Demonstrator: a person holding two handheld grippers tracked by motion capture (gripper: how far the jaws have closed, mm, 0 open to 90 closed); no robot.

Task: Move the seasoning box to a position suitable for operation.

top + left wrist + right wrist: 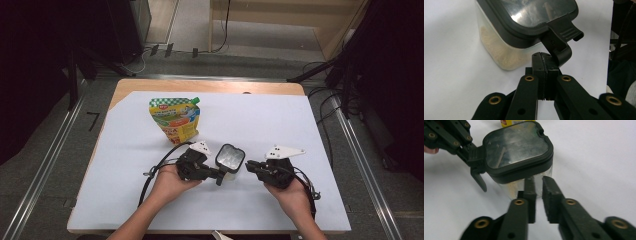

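container (229,158): clear tub, dark lid, pale powder inside, mid-bench on the white sheet
latch (560,40): flipped-out tab on the lid's edge
left tool (220,176): jaws together, tips right at the latch
right tool (248,165): looks slightly apart against the tub's wall, can't tell
count: one tub, one yellow pouch (176,119), two tools

Grey floor (45,165) — wooden table (200,86) under a white sheet (260,120).

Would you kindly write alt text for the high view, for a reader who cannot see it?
Two hands hold the left gripper and right gripper either side of a clear container with a dark lid, on a white table. A yellow-and-green pouch stands behind.
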